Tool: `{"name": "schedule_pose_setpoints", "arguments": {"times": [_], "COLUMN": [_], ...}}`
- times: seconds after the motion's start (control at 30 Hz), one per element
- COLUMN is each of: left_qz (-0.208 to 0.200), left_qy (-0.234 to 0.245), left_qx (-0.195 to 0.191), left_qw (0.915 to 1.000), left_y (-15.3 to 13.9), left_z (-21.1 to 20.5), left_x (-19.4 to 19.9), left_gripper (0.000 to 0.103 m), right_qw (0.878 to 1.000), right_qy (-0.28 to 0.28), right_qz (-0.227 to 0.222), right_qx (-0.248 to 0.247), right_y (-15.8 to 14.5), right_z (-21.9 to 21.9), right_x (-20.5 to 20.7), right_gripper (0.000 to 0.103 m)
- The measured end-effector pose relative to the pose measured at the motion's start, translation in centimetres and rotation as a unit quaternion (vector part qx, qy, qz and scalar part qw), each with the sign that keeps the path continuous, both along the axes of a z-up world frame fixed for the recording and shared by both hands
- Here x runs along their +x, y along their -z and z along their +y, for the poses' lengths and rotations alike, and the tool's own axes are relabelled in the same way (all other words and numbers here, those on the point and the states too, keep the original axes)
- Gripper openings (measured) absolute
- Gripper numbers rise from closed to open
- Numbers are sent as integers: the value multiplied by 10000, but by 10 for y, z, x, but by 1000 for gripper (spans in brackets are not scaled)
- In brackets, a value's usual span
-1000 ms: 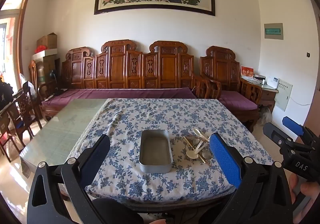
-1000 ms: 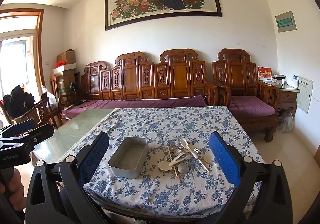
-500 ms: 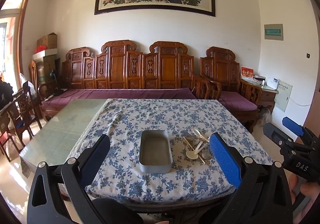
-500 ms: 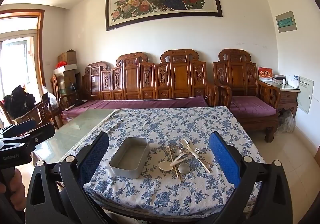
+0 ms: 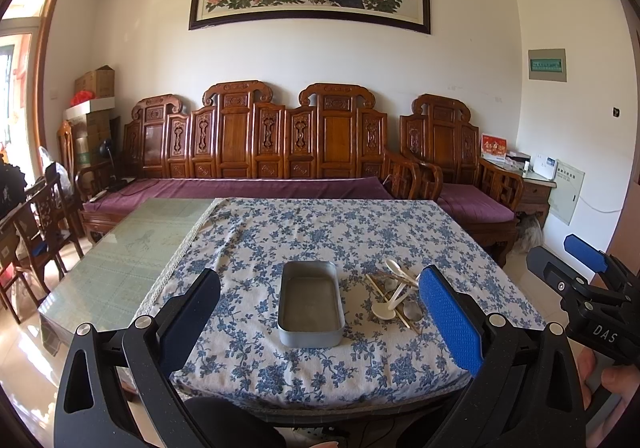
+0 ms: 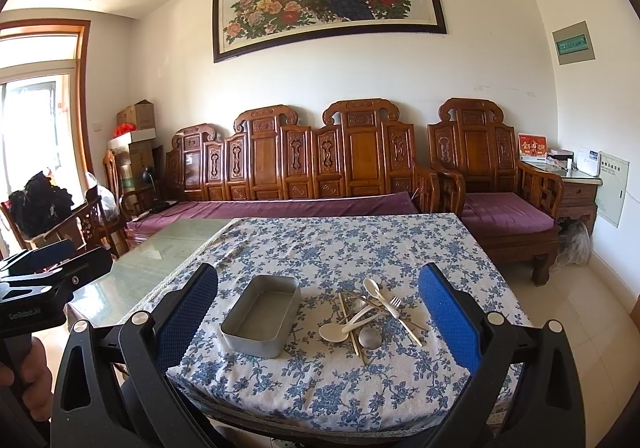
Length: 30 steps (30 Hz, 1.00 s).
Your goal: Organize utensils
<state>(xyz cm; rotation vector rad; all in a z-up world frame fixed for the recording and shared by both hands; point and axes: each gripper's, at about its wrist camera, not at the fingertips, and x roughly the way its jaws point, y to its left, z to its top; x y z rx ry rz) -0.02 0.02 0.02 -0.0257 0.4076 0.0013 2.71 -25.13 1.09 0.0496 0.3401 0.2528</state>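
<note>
Both tongs, left tongs (image 5: 320, 312) and right tongs (image 6: 318, 312), hang spread and empty short of the worktop's (image 6: 360, 244) near edge, probably lining up, with the tangled utensils (image 6: 370, 314) beside the bare tin (image 6: 262, 318) awaiting them.

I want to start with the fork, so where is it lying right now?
In the right wrist view the fork lies on the right side of the utensil pile, right of the metal tray, on the floral tablecloth.

Glass-topped table (image 5: 120, 260), blue floral cloth (image 5: 320, 232) (covering part), metal tin (image 5: 310, 304), utensil pile (image 6: 372, 316)
</note>
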Motion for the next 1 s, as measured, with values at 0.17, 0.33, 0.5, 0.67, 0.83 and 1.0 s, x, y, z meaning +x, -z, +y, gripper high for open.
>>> {"name": "schedule_pose_setpoints", "arguments": {"times": [0.17,0.33,0.5,0.67,0.83,1.0], "left_qz": [0,-4,-4,-7,-9,-9], "left_qy": [-1,-1,1,5,10,7], "left_qx": [-1,2,-5,-2,-1,-4], "left_qw": [10000,10000,10000,10000,10000,10000], "left_y": [0,0,0,0,-3,-4], "left_z": [0,0,0,0,-3,-3], "left_x": [0,0,0,0,3,4], "left_gripper": [97,97,97,97,97,97], "right_qw": [10000,10000,10000,10000,10000,10000], "right_qy": [-2,-5,-8,-12,-14,-17], "right_qz": [-1,-3,-4,-7,-11,-11], "right_qx": [5,15,27,33,34,39], "right_y": [0,-1,1,2,2,-3], "right_z": [0,-1,0,3,3,3], "right_x": [0,0,0,2,2,0], "right_gripper": [101,101,101,101,101,101]}}
